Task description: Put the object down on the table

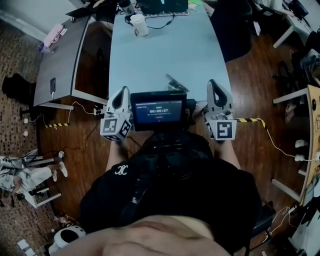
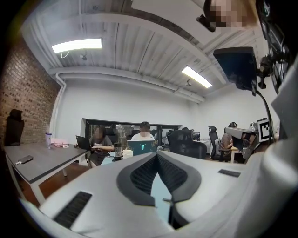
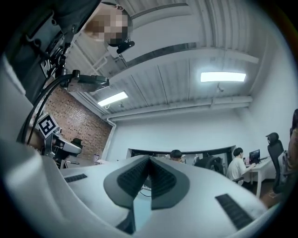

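Observation:
In the head view a small flat dark object (image 1: pixel 176 83) lies on the light blue table (image 1: pixel 165 55), near its front edge and partly behind a chest-mounted screen (image 1: pixel 158 109). My left gripper (image 1: pixel 123 91) is held at the table's near left corner, to the left of the object and apart from it. My right gripper (image 1: pixel 214 83) is at the near right edge. In the left gripper view the left gripper (image 2: pixel 157 155) has its jaws meeting at the tips with nothing between them. The right gripper (image 3: pixel 150 160) is shut and empty too.
A white cup (image 1: pixel 139 25) and an open laptop (image 1: pixel 163 7) stand at the table's far end. A grey desk (image 1: pixel 62 60) with a phone (image 1: pixel 52 86) stands to the left. A dark chair (image 1: pixel 235 30) sits at the far right, and people are seated in the background.

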Demonstrator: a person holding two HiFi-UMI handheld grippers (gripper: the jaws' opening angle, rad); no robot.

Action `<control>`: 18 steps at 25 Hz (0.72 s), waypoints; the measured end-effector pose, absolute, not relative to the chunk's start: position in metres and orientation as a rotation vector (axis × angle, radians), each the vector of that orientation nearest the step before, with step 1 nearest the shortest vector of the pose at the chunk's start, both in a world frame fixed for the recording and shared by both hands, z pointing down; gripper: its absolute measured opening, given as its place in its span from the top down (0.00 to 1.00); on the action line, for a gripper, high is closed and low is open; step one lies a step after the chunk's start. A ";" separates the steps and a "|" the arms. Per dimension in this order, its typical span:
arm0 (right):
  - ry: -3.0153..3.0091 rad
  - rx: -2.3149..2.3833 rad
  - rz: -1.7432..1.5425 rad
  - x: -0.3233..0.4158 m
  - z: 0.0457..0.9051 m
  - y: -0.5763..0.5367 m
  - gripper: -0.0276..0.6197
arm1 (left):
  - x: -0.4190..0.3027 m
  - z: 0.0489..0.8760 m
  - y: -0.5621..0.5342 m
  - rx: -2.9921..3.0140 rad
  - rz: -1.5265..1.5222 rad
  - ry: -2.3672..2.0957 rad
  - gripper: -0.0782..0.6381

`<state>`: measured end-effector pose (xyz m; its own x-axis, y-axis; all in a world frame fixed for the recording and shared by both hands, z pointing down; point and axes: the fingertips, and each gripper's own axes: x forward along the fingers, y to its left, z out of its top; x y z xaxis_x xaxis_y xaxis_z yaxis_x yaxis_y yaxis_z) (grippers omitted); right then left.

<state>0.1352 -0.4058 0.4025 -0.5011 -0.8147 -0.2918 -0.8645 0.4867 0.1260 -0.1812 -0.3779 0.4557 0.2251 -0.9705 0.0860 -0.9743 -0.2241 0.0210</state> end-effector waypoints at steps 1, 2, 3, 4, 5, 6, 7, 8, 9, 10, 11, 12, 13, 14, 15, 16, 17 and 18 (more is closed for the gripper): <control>2.547 -1.456 0.362 0.143 0.402 -0.403 0.99 | -0.174 0.454 -0.377 2.406 0.084 -1.915 0.88; 2.552 -1.457 0.350 0.152 0.402 -0.400 0.99 | -0.166 0.453 -0.376 2.409 0.084 -1.920 0.88; 2.551 -1.455 0.348 0.162 0.400 -0.395 0.99 | -0.158 0.452 -0.374 2.410 0.084 -1.926 0.88; 2.546 -1.453 0.356 0.172 0.398 -0.391 0.99 | -0.150 0.452 -0.371 2.411 0.081 -1.932 0.88; 2.535 -1.454 0.378 0.183 0.395 -0.386 0.99 | -0.142 0.452 -0.368 2.412 0.078 -1.937 0.88; 2.519 -1.457 0.410 0.193 0.392 -0.382 0.99 | -0.135 0.452 -0.365 2.413 0.074 -1.939 0.88; 2.501 -1.462 0.435 0.201 0.389 -0.378 0.99 | -0.130 0.453 -0.362 2.417 0.072 -1.938 0.88; 2.486 -1.468 0.444 0.208 0.387 -0.374 0.99 | -0.126 0.452 -0.359 2.422 0.073 -1.935 0.88; 2.471 -1.474 0.443 0.212 0.385 -0.369 0.99 | -0.124 0.452 -0.355 2.429 0.077 -1.930 0.88; 2.459 -1.481 0.440 0.216 0.383 -0.362 0.99 | -0.123 0.451 -0.351 2.435 0.082 -1.927 0.88; 2.451 -1.489 0.439 0.218 0.382 -0.355 0.99 | -0.122 0.450 -0.346 2.441 0.086 -1.924 0.88; 2.446 -1.494 0.443 0.219 0.380 -0.347 0.99 | -0.122 0.449 -0.341 2.445 0.084 -1.924 0.88; 2.443 -1.494 0.450 0.219 0.377 -0.339 0.99 | -0.121 0.447 -0.336 2.450 0.079 -1.923 0.88; 2.441 -1.492 0.458 0.220 0.375 -0.331 0.99 | -0.120 0.444 -0.331 2.458 0.072 -1.922 0.88; 2.440 -1.495 0.461 0.221 0.375 -0.322 0.99 | -0.118 0.441 -0.324 2.469 0.064 -1.921 0.88; 2.440 -1.500 0.464 0.221 0.374 -0.313 0.99 | -0.117 0.437 -0.316 2.481 0.056 -1.920 0.88; 2.441 -1.500 0.470 0.220 0.372 -0.303 0.99 | -0.117 0.434 -0.307 2.493 0.049 -1.918 0.88; 2.445 -1.494 0.479 0.217 0.370 -0.291 0.99 | -0.118 0.431 -0.296 2.504 0.043 -1.917 0.88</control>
